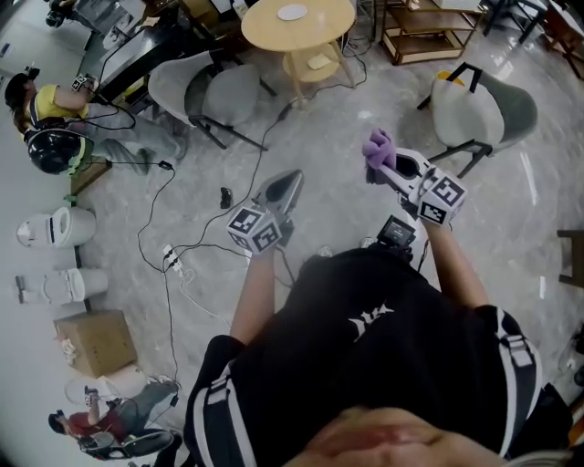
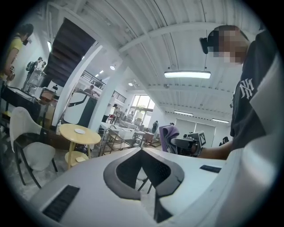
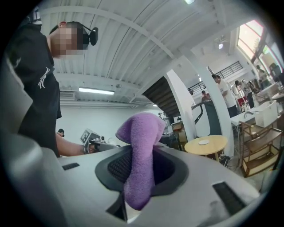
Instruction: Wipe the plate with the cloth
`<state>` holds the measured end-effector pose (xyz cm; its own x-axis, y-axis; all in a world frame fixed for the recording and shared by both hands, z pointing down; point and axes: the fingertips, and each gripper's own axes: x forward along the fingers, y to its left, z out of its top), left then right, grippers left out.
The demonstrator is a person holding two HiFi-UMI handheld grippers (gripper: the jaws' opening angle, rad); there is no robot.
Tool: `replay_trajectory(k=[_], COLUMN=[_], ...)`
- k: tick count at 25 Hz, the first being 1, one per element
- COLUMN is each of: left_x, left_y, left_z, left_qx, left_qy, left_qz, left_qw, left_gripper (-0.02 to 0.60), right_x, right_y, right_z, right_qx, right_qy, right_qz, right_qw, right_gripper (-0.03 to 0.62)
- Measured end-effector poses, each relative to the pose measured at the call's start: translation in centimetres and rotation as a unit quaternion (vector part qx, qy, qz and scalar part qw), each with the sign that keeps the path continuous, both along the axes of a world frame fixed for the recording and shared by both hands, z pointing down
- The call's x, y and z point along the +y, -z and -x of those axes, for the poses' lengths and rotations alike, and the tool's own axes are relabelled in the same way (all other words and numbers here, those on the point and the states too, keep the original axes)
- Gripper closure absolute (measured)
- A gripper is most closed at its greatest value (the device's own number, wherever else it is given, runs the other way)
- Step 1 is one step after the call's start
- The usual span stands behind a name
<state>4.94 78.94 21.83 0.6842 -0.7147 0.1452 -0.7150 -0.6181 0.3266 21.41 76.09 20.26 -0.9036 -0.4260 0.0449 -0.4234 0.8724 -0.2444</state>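
Observation:
A small white plate [image 1: 293, 12] lies on a round yellow table [image 1: 265, 32] well ahead of me; the left gripper view shows the plate [image 2: 80, 131] far off, as does the right gripper view [image 3: 203, 142]. My right gripper [image 1: 381, 157] is shut on a purple cloth [image 3: 142, 146], which stands up out of the jaws. My left gripper [image 1: 286, 182] is shut with nothing in it, level with the right one and to its left. Both are held in the air in front of my body, far from the table.
Two grey chairs [image 1: 205, 91] [image 1: 484, 109] stand between me and the table. Cables and a power strip [image 1: 173, 258] trail over the marble floor. A wooden shelf [image 1: 429, 32] is at the back right, a cardboard box [image 1: 91, 342] at the left. A person [image 1: 55, 119] sits at the far left.

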Motion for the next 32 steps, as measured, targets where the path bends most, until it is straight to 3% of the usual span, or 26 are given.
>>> replay_trajectory(k=[10,19,25,32], left_x=[-1.6,-3.1,-5.1,-10.9], left_y=[-0.7,-0.7,-2.0,-2.6], left_z=[-2.9,-4.3,-3.5,-1.0], left_qx=[-0.010,-0.005,-0.002,0.012], left_qy=[0.017,0.047,0.049,0.038], left_qz=[0.006,0.008,0.019,0.017], left_qw=[0.9998,0.9989,0.9986,0.9991], left_gripper=[0.569,0.568,0.569,0.568], right_x=[-2.7,-5.0,-6.9,-11.5], right_y=[-0.2,-0.6,-1.4,-1.6], right_z=[-4.2,-5.7,-4.9,-2.2], right_qx=[-0.016,-0.023,-0.027,-0.013], right_qy=[-0.014,0.009,0.008,0.007], right_qz=[-0.012,-0.016,-0.011,-0.007], right_qw=[1.000,1.000,1.000,1.000], right_gripper=[0.494,0.494,0.494,0.494])
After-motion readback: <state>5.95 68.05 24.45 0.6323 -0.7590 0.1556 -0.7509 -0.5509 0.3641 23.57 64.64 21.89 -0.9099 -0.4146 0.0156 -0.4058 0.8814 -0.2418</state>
